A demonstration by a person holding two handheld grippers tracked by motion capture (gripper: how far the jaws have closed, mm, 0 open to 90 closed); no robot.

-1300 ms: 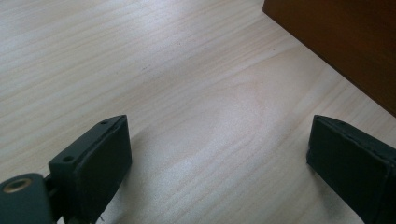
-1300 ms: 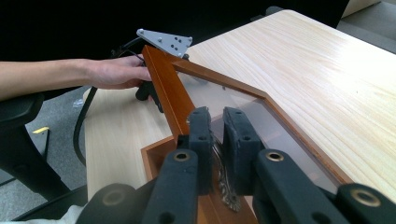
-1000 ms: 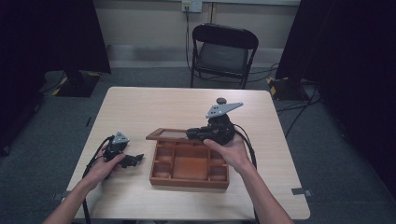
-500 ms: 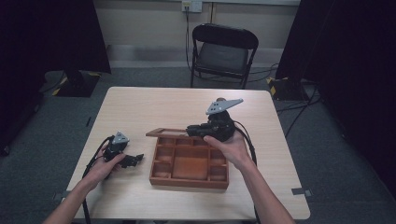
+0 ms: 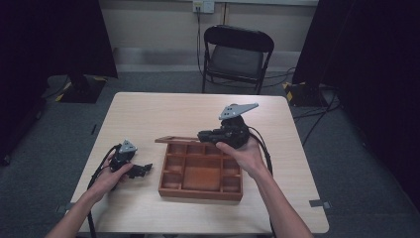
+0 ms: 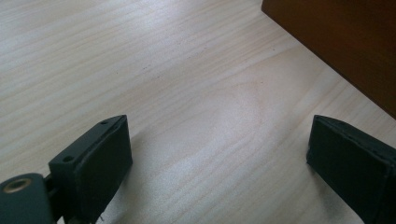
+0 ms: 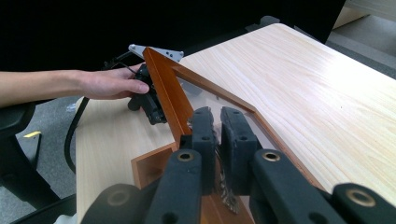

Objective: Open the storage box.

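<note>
High view: the right gripper holds the lid of the wooden box at the box's far edge, lid lifted. The left gripper rests on the table just left of the box.

Left gripper view: jaws wide apart, nothing between them, box wall at upper right.

Right gripper view: jaws narrow, clamped on the lid's frame edge. The hold looks thin; a twist may slip the lid, dropping it onto the box. With the left gripper off the box, the box may shift.
</note>
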